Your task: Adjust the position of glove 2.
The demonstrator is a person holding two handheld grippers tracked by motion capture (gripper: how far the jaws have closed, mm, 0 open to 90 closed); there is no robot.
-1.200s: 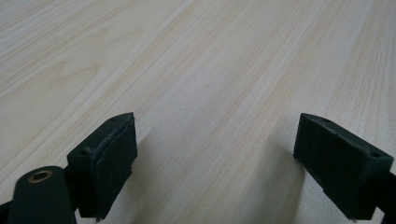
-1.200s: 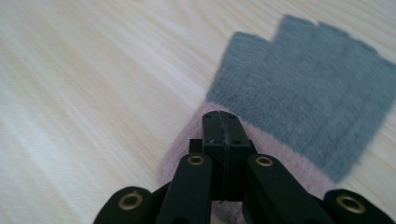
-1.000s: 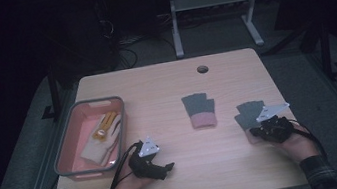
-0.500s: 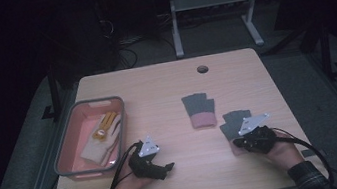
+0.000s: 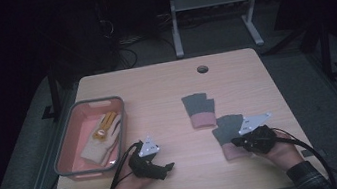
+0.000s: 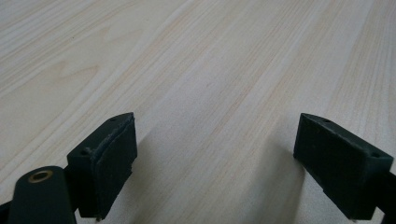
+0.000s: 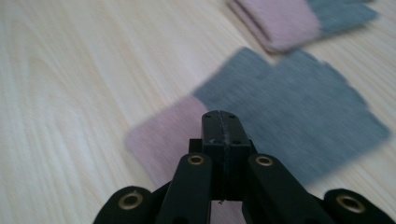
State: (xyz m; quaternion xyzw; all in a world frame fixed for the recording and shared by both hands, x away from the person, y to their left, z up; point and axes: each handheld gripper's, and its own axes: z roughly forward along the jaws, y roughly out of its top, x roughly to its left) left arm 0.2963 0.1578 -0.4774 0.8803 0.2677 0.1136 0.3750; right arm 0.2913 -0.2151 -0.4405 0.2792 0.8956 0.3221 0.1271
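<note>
On the wooden table (image 5: pixel 157 101) lie 2 grey fingerless gloves with pink cuffs. The near glove (image 5: pixel 227 134) lies flat toward the right front of the table, fingers pointing away from the person and its pink cuff nearest the edge. The right gripper (image 5: pixel 238 141) sits over the cuff end of this glove; in the right gripper view its 2 black jaws are pressed fully together, pad against pad, with their tip over the pink cuff (image 7: pixel 161 133) and the grey part (image 7: pixel 299 112) spreading to the right. Whether any cloth is pinched between the closed jaws cannot be told. The far glove (image 5: pixel 199 111) lies just beyond and to the left of the near one, near it, its cuff also toward the person; I cannot tell if the 2 touch. The left gripper (image 5: pixel 168 166) rests low over bare wood near the front left of the table, jaws spread wide with nothing between them, as the left gripper view shows. Just left of it stands a pink bin (image 5: pixel 69 139) holding a pale glove (image 5: pixel 99 143) with yellow marks
</note>
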